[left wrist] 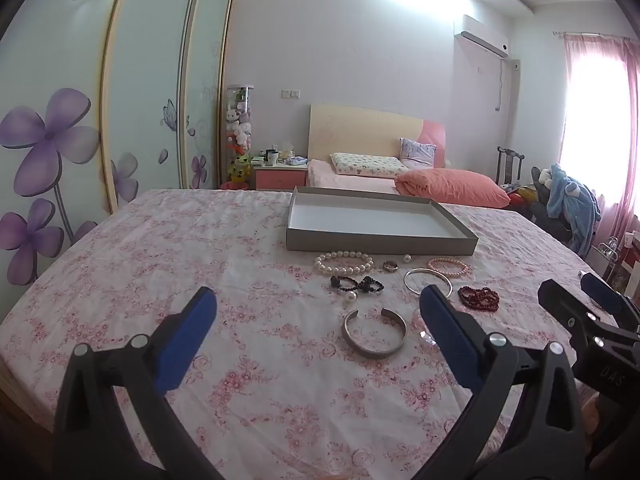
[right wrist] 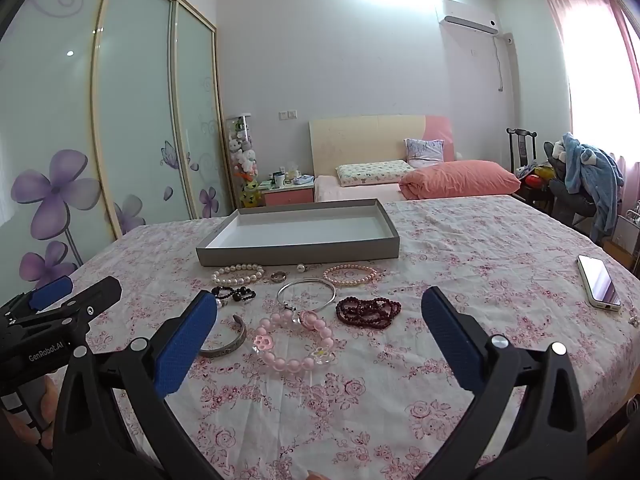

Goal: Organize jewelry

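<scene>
**Jewelry laid out before the tray**

On the table (right wrist: 460, 248) the tray (right wrist: 298, 254) sits farthest back. Just before it runs a row, left to right: pearl bracelet (right wrist: 239, 274), ring (right wrist: 279, 276), loose pearl (right wrist: 300, 267), second bead bracelet (right wrist: 351, 274). Nearer lie the hair ties (right wrist: 234, 294), bangle (right wrist: 306, 290) and dark beads (right wrist: 368, 311). Nearest are the cuff (right wrist: 230, 340), left, and a large-bead bracelet (right wrist: 296, 340). A phone (right wrist: 599, 283) lies far right.

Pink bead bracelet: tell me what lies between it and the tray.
The silver bangle touches the pink bead bracelet on its far side. Beyond it lie a ring and a loose pearl, just before the tray. All lie flat.
</scene>
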`<state>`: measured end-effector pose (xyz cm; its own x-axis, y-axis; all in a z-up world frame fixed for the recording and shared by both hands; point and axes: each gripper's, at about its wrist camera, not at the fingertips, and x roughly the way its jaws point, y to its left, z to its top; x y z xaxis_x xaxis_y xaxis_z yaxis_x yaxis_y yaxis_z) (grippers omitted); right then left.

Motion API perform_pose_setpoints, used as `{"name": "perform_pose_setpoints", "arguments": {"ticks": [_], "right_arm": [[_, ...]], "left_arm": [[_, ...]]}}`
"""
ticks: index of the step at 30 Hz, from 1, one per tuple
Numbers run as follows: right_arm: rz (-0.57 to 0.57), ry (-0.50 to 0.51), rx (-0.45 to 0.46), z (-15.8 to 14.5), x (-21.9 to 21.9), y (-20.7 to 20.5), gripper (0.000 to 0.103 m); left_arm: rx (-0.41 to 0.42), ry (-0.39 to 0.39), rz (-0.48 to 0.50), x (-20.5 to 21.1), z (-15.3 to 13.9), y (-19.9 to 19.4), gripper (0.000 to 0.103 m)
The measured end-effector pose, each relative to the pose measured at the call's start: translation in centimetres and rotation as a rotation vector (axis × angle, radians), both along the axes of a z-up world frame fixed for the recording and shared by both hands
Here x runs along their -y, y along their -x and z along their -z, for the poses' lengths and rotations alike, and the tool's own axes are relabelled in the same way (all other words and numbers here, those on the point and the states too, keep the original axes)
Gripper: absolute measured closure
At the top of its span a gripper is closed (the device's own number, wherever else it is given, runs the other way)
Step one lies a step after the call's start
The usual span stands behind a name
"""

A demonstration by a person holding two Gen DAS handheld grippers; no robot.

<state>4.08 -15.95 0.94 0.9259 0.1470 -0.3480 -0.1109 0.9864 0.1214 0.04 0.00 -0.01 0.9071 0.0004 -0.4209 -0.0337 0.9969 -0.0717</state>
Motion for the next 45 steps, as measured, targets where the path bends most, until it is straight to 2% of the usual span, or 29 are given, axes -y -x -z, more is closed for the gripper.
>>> {"name": "perform_pose_setpoints", "arguments": {"ticks": [45], "right_arm": [[0.001, -0.004, -0.003, 0.02, 0.19, 0.06, 0.002]], "left_arm": [[-0.003, 0.004, 0.0, -0.04, 0.03, -0.2, 0.004]]}}
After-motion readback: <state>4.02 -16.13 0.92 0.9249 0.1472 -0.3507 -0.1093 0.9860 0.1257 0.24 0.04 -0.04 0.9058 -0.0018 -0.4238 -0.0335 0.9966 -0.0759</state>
